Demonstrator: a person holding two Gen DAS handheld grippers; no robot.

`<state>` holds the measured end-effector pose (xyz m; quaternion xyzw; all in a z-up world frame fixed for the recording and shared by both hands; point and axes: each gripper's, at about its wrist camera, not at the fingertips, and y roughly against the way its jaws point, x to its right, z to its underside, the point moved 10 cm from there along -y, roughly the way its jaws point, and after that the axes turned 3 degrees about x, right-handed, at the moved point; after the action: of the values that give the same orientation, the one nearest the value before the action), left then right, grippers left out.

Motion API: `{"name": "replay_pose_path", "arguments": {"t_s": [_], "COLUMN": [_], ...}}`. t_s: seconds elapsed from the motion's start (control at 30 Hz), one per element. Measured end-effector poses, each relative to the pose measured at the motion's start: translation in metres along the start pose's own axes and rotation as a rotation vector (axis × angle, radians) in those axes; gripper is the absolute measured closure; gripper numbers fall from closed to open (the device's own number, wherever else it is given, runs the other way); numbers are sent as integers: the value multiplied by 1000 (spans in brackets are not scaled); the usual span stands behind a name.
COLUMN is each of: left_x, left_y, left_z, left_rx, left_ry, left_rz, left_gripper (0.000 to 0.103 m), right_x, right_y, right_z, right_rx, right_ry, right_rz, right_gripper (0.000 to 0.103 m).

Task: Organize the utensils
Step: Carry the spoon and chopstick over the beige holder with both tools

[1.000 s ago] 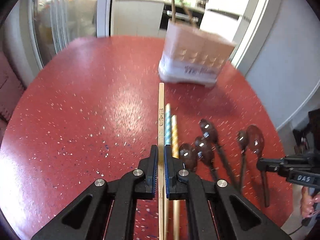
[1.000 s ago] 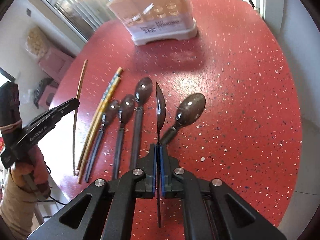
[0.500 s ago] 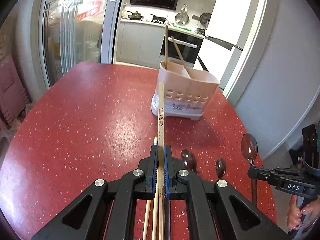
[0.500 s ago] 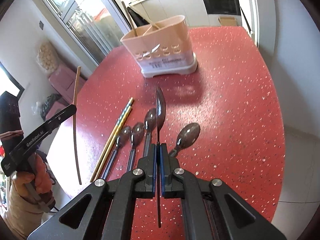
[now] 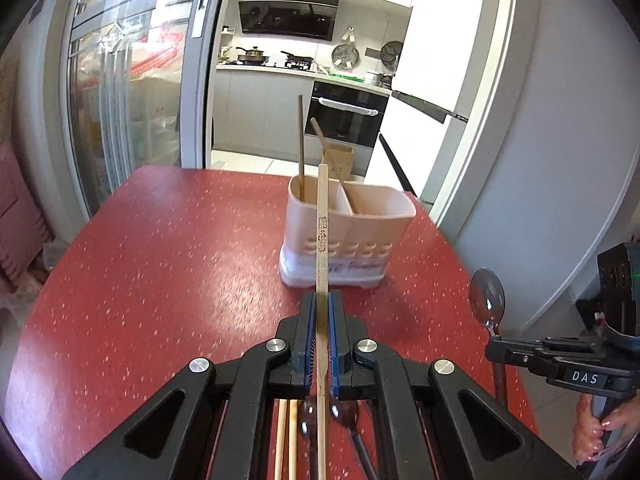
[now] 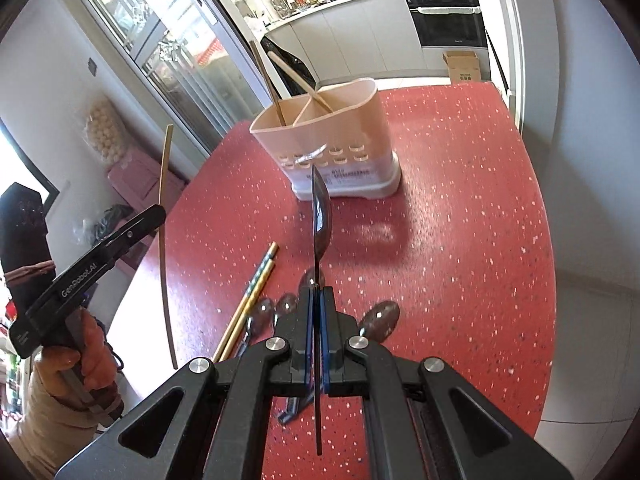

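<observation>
My left gripper (image 5: pixel 322 300) is shut on a pale wooden chopstick (image 5: pixel 322 224) that points toward the pink two-compartment utensil holder (image 5: pixel 376 224), above the red table. My right gripper (image 6: pixel 317 292) is shut on a dark spoon (image 6: pixel 320 208), held edge-on with its bowl toward the utensil holder (image 6: pixel 332 136). Each holder compartment has one wooden stick standing in it. On the table lie two patterned chopsticks (image 6: pixel 256 288) and several dark spoons (image 6: pixel 380 316). The right gripper with its spoon (image 5: pixel 486 296) shows at the right in the left wrist view. The left gripper (image 6: pixel 156 212) with its chopstick (image 6: pixel 164 240) shows at the left in the right wrist view.
The red speckled table (image 5: pixel 160 264) has its right edge (image 6: pixel 548 240) by a grey wall. A glass sliding door (image 5: pixel 120 112) and a kitchen with an oven (image 5: pixel 344 120) lie behind. A person's hands (image 6: pixel 88 352) hold both gripper handles.
Both grippers have risen off the table with the chopstick and the spoon. The views tilted up, so the holder now sits lower in frame and the kitchen shows.
</observation>
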<state>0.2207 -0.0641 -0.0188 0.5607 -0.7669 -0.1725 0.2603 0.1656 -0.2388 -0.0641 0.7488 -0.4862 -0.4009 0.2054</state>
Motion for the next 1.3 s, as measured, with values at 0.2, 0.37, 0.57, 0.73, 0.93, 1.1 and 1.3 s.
{"name": "replay_pose_path", "arguments": {"t_s": [0.2, 0.37, 0.57, 0.73, 0.93, 1.1, 1.3], "left_x": [1, -2, 2, 0, -5, -12, -14], "left_y": [-14, -27, -53, -80, -117, -137, -154], "left_z": [-33, -73, -123, -159, -178, -185, -180], "left_rx": [29, 71, 130, 193, 227, 291, 328], "left_ry": [11, 40, 57, 56, 86, 79, 62], "left_rz": [20, 39, 43, 9, 3, -42, -70], "left_gripper": [68, 68, 68, 68, 68, 68, 68], "right_x": [-1, -7, -12, -16, -16, -16, -8], "right_y": [-4, -6, -19, -38, -63, -93, -124], "right_z": [-28, -69, -137, -187, -224, -235, -228], "right_rx": [13, 61, 150, 234, 321, 348, 349], "right_ry": [14, 46, 57, 82, 112, 205, 265], "right_rz": [0, -2, 6, 4, -4, 28, 64], "right_gripper": [99, 99, 99, 99, 99, 99, 99]}}
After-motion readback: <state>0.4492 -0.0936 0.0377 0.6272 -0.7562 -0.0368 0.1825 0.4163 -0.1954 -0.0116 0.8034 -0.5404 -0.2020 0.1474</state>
